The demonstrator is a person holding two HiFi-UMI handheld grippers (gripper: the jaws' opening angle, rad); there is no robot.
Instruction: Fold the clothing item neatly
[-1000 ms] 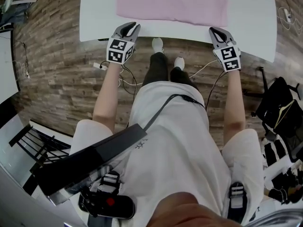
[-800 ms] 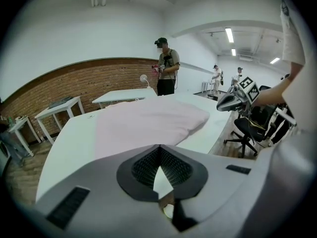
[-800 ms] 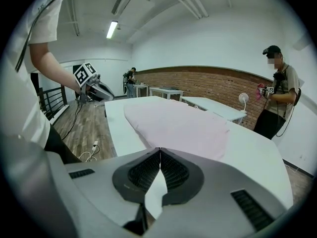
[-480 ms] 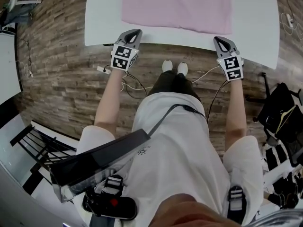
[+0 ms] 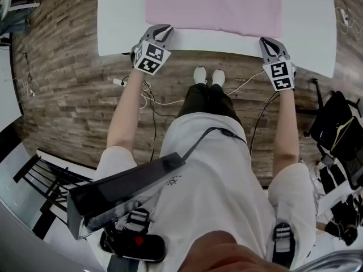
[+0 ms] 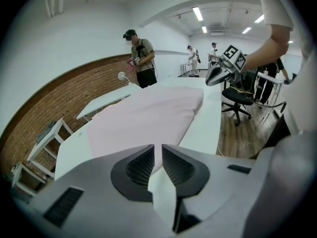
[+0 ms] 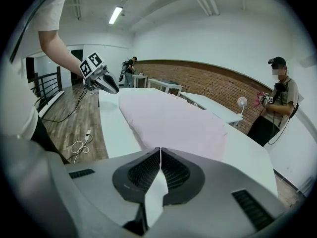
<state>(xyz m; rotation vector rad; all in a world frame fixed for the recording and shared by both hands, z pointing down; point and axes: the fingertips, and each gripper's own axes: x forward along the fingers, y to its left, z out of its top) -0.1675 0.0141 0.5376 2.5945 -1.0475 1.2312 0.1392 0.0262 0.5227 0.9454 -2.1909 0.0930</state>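
A pink garment (image 5: 212, 4) lies flat on the white table (image 5: 119, 16); it also shows as pink cloth (image 6: 143, 118) in the left gripper view and pink cloth (image 7: 168, 118) in the right. My left gripper (image 5: 164, 30) sits at the near hem by the left corner. Its jaws (image 6: 157, 148) have just been opening a little, to a thin slit with nothing between them. My right gripper (image 5: 265, 40) hovers at the near hem by the right corner, shut and empty, its jaws (image 7: 160, 150) meeting in a line. Whether either touches the cloth I cannot tell.
The table's near edge runs just behind both grippers. Cables (image 5: 148, 98) trail on the wood floor below. A black bag (image 5: 334, 129) stands at the right. An office chair (image 6: 237, 95) and a person (image 6: 141, 61) are beyond the table; another person (image 7: 275, 103) stands at its far side.
My left gripper has moved forward to the garment's near hem and rolled, and its jaws are narrower than a second ago. The right gripper has barely shifted.
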